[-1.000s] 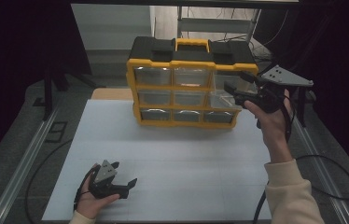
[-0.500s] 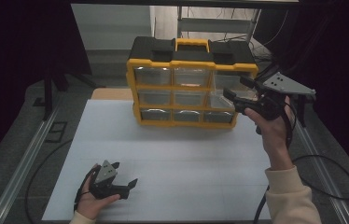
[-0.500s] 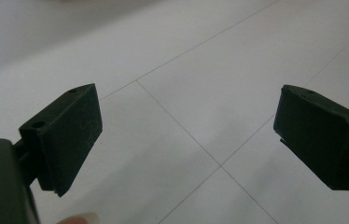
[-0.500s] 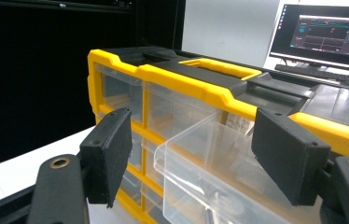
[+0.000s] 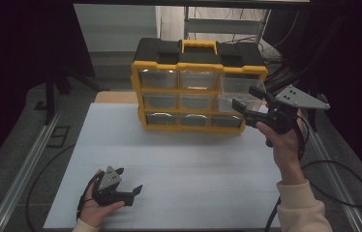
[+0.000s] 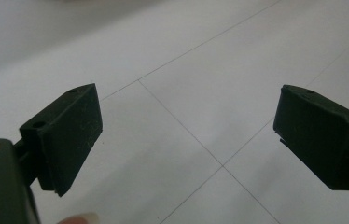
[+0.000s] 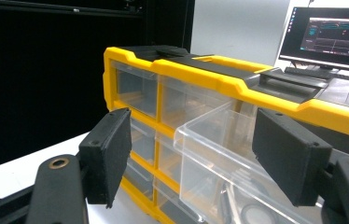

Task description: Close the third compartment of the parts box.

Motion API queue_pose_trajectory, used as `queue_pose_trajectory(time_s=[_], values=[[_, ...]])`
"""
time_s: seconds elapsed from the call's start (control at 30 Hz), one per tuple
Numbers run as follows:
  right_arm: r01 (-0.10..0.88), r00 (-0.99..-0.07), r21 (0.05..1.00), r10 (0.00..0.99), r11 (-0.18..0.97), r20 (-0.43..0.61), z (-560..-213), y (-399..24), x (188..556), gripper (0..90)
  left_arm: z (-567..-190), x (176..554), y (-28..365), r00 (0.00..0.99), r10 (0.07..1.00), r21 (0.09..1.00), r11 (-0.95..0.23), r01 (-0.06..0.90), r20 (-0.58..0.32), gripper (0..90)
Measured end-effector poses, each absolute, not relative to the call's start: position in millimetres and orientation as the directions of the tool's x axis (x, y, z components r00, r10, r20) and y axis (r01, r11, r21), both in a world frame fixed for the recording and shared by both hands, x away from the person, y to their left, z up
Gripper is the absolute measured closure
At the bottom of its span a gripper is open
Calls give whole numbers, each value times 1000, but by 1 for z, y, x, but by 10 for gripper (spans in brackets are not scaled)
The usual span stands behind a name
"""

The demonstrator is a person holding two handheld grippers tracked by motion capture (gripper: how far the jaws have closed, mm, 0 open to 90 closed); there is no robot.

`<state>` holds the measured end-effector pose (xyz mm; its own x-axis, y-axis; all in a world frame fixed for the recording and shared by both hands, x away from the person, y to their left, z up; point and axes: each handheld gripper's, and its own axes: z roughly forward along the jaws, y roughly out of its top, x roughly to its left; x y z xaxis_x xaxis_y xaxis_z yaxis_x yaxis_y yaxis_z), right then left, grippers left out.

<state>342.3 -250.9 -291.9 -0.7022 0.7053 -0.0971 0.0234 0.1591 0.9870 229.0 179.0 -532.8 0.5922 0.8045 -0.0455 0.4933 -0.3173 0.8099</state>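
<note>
A yellow and black drawer cabinet [image 5: 198, 65] [image 7: 200, 70] with clear drawers stands at the back of the white table [image 5: 179, 159]. Its top right drawer [image 5: 241, 84] [image 7: 214, 140] is pulled partway out. My right gripper [image 5: 243, 96] [image 7: 191, 140] hovers just in front of that drawer, jaws open and wide apart. The drawer's corner shows between them, and the pads do not press on it. My left gripper [image 5: 129, 180] [image 6: 186, 135] rests low at the near left of the table, open, with bare table between its jaws.
A lit monitor [image 7: 331, 35] and a keyboard sit beyond the cabinet in the right gripper view. Metal rails [image 5: 24, 164] run along the table's left side. Cables [image 5: 343, 169] loop on the floor at the right.
My right gripper has drifted a little down and back from the cabinet's right side, jaws still wide. The left gripper has stayed where it was.
</note>
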Motion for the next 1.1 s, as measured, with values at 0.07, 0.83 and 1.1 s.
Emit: queue_pose_trajectory(time_s=[0.07, 0.83, 1.1], values=[[21, -705, 987, 702, 160, -99, -294, -251, 339, 289, -533, 229, 178, 594, 804, 809, -320, 493, -44, 85], [24, -717, 984, 689, 175, -105, -324, -265, 329, 487, -535, 227, 179, 593, 804, 808, -323, 493, -40, 86], [50, -727, 979, 679, 198, -100, -333, -269, 335, 804, -535, 227, 181, 589, 807, 808, -318, 495, -44, 86]])
